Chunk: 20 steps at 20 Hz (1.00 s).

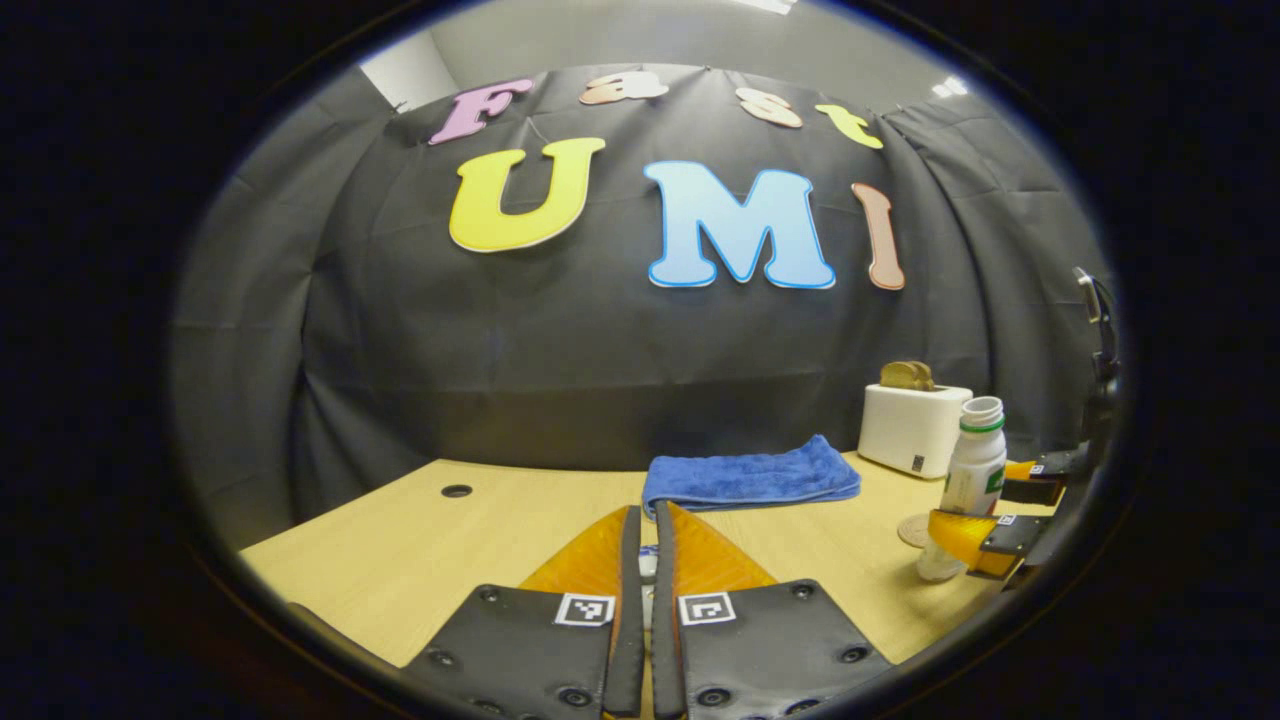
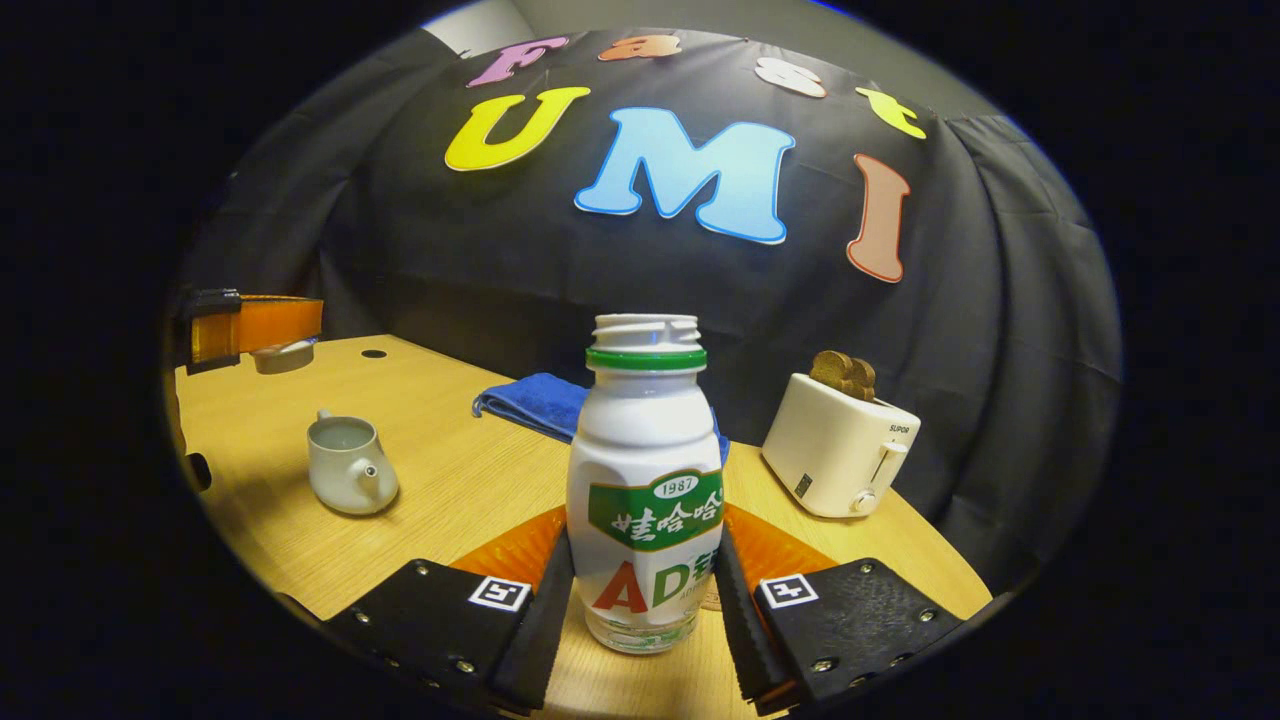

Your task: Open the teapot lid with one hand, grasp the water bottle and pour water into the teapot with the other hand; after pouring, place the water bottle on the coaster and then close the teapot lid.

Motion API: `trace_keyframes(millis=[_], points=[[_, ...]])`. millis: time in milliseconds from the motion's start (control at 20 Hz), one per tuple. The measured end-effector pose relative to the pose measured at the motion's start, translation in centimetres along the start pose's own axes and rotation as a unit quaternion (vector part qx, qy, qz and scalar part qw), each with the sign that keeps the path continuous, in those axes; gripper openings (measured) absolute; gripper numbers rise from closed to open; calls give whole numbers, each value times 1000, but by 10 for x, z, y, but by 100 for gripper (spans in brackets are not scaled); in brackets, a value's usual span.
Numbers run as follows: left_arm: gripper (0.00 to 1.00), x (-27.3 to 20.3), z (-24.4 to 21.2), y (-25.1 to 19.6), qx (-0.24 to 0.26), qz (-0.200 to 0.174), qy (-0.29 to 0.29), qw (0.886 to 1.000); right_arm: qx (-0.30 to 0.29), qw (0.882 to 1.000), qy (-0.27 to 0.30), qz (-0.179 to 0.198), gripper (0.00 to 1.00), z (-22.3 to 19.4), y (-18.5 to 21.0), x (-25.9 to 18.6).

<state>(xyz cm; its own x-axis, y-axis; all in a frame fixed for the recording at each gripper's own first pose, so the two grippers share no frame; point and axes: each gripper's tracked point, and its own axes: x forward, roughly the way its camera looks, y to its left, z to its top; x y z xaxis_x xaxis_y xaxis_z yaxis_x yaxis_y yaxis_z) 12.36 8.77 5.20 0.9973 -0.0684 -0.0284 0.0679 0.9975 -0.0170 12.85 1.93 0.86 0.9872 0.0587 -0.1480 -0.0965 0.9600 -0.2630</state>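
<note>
I counted one water bottle (image 2: pixel 645 480) pinched by my right tool (image 2: pixel 640 590) | one lidless teapot (image 2: pixel 348 466) at 9 o'clock | left tool (image 1: pixel 645 600) pinching its lid (image 2: pixel 283 355) | one toaster (image 2: pixel 838 440), one towel (image 1: pixel 750 473) on the tabletop (image 2: pixel 450 490)

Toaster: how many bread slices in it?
2 visible, side by side in the toaster's top slots: bread slices at the table's back right, behind the bottle. More could sit hidden behind them.
</note>
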Motion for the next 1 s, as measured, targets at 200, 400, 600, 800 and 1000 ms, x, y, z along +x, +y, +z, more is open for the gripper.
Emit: trace_keyframes(millis=[200,400,600,800,1000], points=[[10,-10,7,10,-8,2,-10,1000,-38,999,-6,3,69,12,8,1],[14,-22,8,20,-20,3,-14,1000,-123,992,-10,15,69,20,23,3],[14,-40,18,39,-23,15,-28,999,-199,979,-25,37,69,32,48,4],[14,-56,12,59,-37,26,-28,999,-283,957,-35,59,69,36,75,8],[14,-63,-2,75,-42,34,-16,998,-346,935,-23,73,69,26,91,17]])
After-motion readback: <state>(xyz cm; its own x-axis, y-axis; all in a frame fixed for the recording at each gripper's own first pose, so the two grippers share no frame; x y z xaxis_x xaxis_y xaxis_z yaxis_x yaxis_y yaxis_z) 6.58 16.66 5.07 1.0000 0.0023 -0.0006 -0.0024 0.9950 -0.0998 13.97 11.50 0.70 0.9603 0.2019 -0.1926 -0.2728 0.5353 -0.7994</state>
